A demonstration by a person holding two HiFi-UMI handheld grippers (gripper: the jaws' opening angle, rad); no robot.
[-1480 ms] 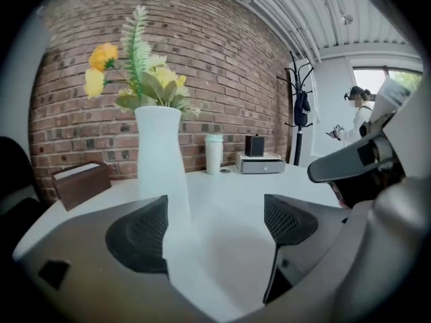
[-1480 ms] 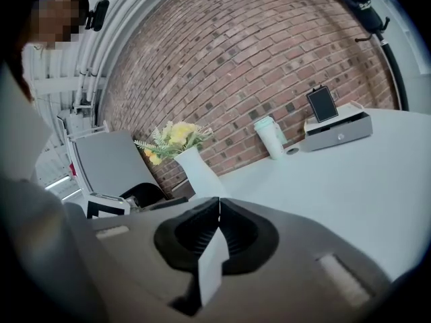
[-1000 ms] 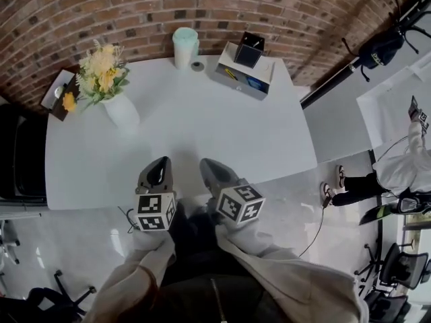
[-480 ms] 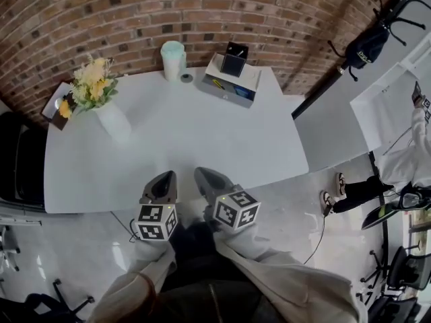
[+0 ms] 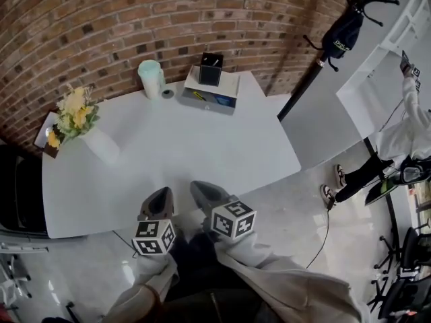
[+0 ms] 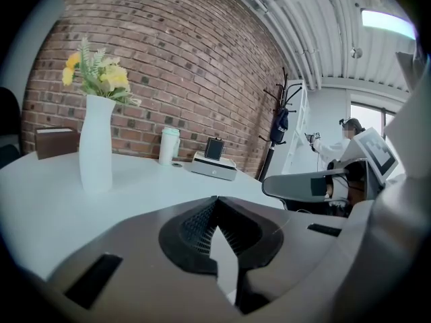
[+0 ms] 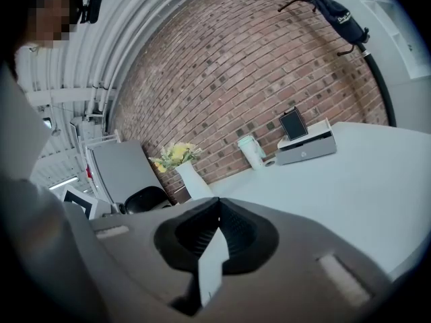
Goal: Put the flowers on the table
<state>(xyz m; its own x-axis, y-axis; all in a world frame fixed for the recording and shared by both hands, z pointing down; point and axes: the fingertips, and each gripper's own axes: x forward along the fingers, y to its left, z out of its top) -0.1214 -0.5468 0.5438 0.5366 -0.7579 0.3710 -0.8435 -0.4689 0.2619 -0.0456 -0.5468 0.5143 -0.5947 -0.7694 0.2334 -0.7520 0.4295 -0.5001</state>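
Left gripper: the left gripper [image 6: 215,202] has its jaws pressed tight together with nothing between them, nose aimed across the table [image 5: 202,147].
Right gripper: the right gripper [image 7: 217,203] is just as tight, tips meeting and empty.
Where the grippers sit: side by side at the near edge of the table, close to each other, the marker cubes facing up at the head camera.
Flowers: the yellow flowers [image 5: 72,115] stand in a white vase [image 5: 102,148], and that vase is upright on the table at its far left corner, well apart from both grippers.
Seen from the left gripper: the vase rises left of centre, with the blooms above its neck against the brick wall [image 5: 101,25].
Back of the table: a pale green cup [image 5: 151,78] stands near the wall with a small round thing [image 5: 168,93] just beside it; to its right lies a flat grey box [image 5: 214,94] with a black holder [image 5: 211,68] on top.
Left edge: a small brown box [image 5: 44,134] sits right behind the flowers.
Off the table: a coat stand with a dark bag [image 5: 340,38] stands at the upper right, and a person in white [image 5: 404,130] is at the far right.
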